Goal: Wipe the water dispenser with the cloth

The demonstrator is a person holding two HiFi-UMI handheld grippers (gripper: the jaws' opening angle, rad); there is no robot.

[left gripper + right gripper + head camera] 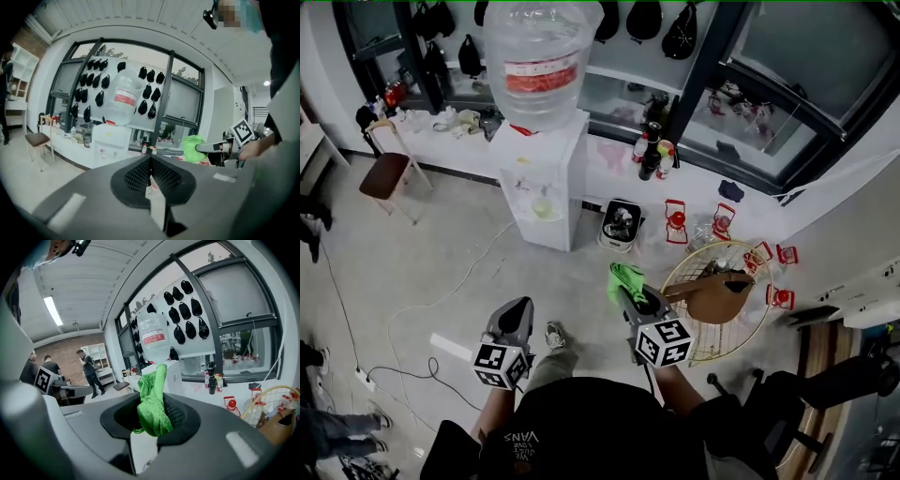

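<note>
- Left gripper: ribbed black jaws pressed together, nothing between them.
- White boxy water dispenser, with a clear rounded bottle on top, stands at its 12 o'clock, well apart.
- Right gripper is clamped on the crumpled green mesh cloth, whose long axis points toward 11 o'clock, at the dispenser.

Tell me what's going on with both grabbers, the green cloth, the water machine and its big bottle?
left gripper: jaws shut, holding nothing.
right gripper: jaws shut on the cloth.
cloth: bunched up, poking out above the jaws.
water dispenser: upright on the floor, apart from both grippers.
bottle: seated neck-down on the water dispenser.
</note>
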